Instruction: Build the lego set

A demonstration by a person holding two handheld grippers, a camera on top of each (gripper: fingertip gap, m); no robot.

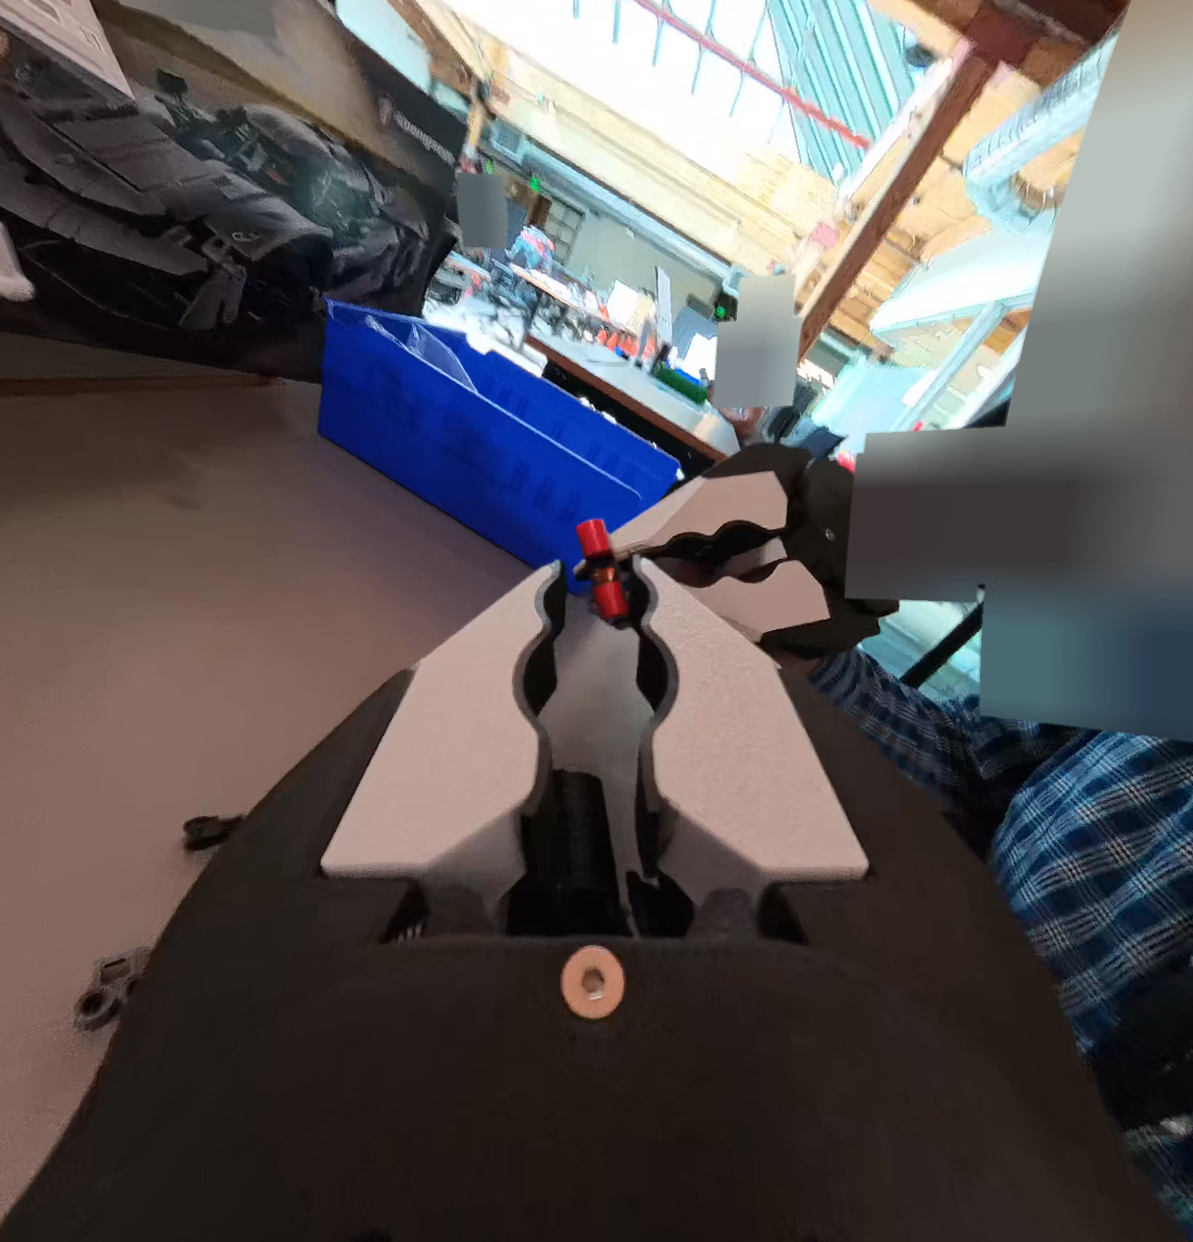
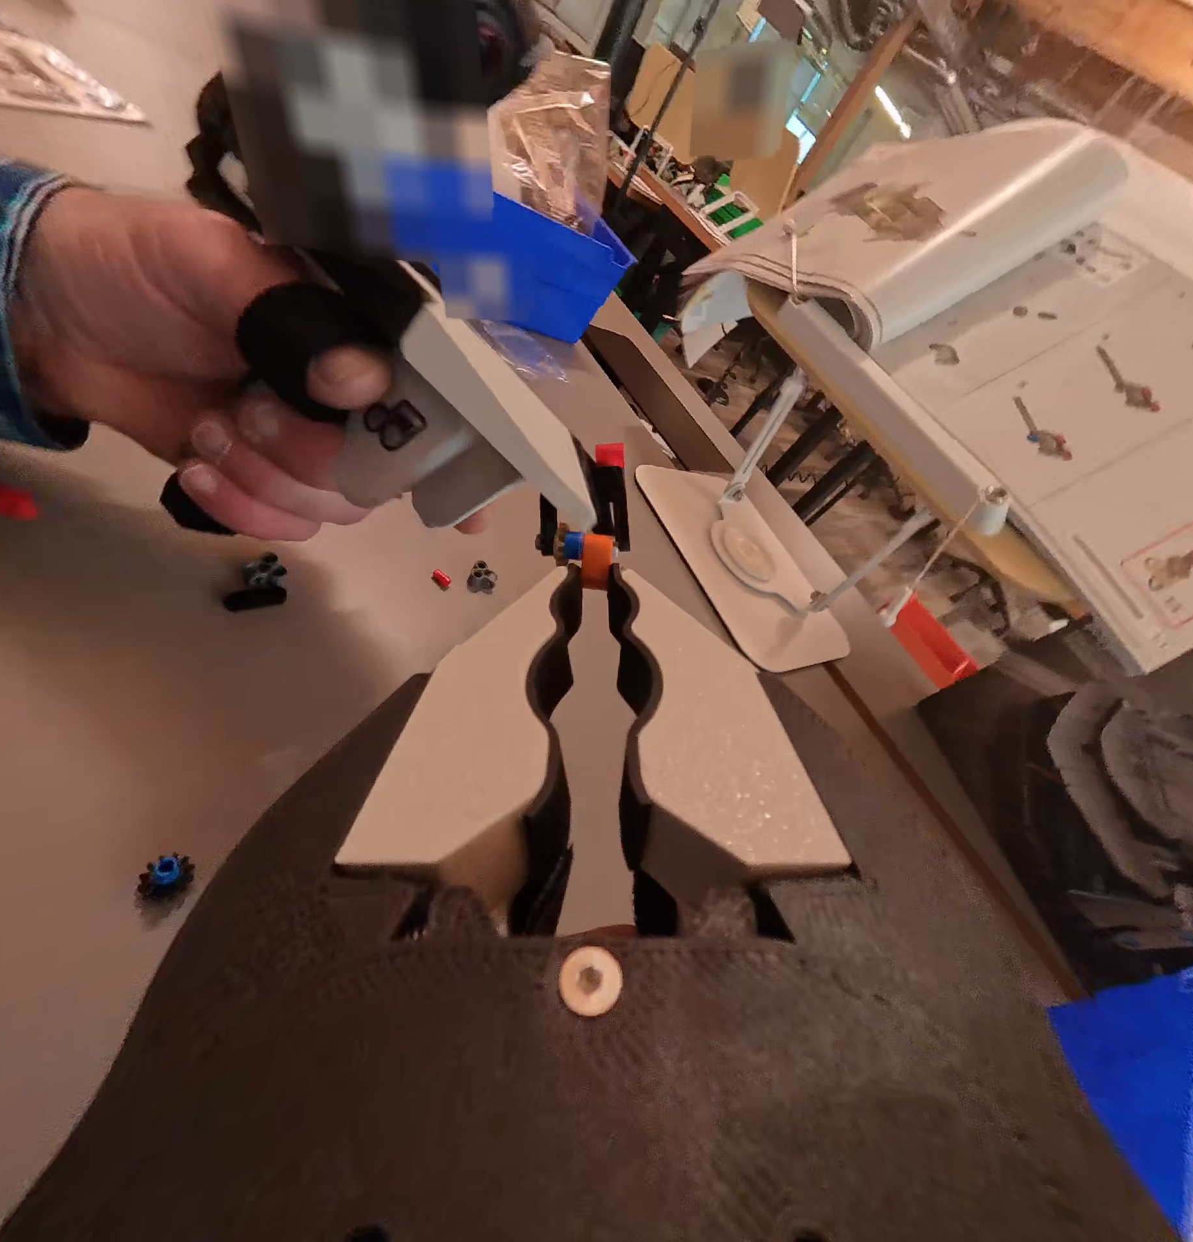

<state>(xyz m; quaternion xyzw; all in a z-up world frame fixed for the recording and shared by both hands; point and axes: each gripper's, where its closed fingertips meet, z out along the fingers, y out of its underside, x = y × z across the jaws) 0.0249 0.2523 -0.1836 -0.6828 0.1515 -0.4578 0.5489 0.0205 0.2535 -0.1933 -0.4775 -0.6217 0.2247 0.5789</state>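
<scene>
A small lego assembly (image 1: 604,574) of red, orange and black parts hangs in the air between both grippers. In the left wrist view my left gripper (image 1: 597,571) has its tips narrowly apart, closed on the assembly. My right gripper (image 1: 624,548) comes in from the right and pinches the same assembly. In the right wrist view my right gripper (image 2: 594,571) is shut on the orange part (image 2: 595,561). A black beam with a red top (image 2: 609,484) rises behind it. The left gripper (image 2: 580,521), held by a hand (image 2: 143,349), meets the assembly from the upper left.
Loose pieces lie on the table: a black one (image 2: 254,591), a grey one (image 2: 481,576), a small red pin (image 2: 441,578) and a blue-centred gear (image 2: 165,874). A blue bin (image 1: 486,430) stands behind. An instruction booklet (image 2: 1051,336) rests on a stand (image 2: 735,571) at the right edge. Left and right tips are no more than a few centimetres apart. Both grippers' tips are roughly 15 cm from the blue-centred gear (image 2: 165,874).
</scene>
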